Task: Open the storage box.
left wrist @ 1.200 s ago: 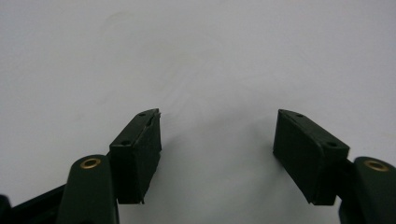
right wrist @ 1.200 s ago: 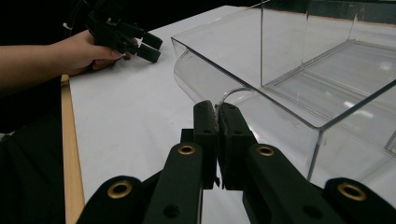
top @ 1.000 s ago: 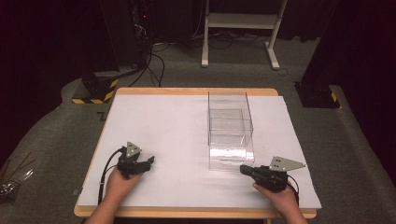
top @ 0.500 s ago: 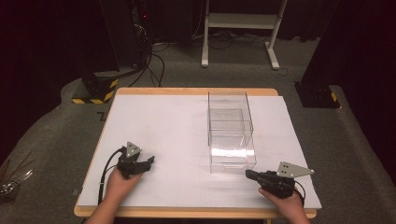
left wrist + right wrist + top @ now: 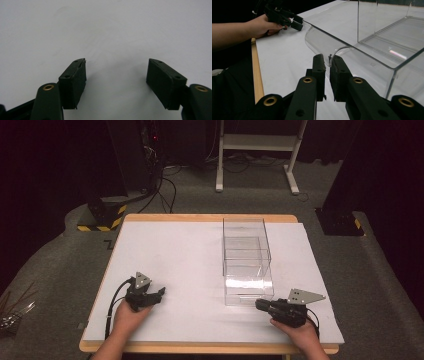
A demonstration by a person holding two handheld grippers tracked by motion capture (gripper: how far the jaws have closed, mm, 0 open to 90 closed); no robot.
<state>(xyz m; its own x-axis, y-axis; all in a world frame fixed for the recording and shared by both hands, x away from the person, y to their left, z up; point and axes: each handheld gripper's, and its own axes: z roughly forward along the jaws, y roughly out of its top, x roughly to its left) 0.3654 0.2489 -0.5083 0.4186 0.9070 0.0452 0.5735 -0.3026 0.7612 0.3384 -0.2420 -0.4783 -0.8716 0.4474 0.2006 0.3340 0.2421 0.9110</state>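
Observation:
A clear plastic box (image 5: 247,265) stands on the white tabletop (image 5: 185,255), right of centre, with nothing inside it. My right gripper (image 5: 258,304) lies just off the box's near right corner, pointing left. In the right gripper view its jaws stand almost together (image 5: 328,58) with nothing between them, next to the curved lip of the box (image 5: 372,40). My left gripper (image 5: 161,292) rests near the front left of the table. In the left gripper view it is open (image 5: 116,62) over bare white surface. It also appears far off in the right gripper view (image 5: 298,22), held by a hand.
The table's wooden edge (image 5: 200,347) runs along the near side. Grey carpet surrounds the table. Black stands, a yellow-striped base (image 5: 100,220), cables and a white frame (image 5: 255,155) sit behind it. Some thin sticks (image 5: 12,312) lie on the floor at left.
My right gripper drifted slightly right and toward the near edge, then came back beside the box corner. The left gripper has stayed put.

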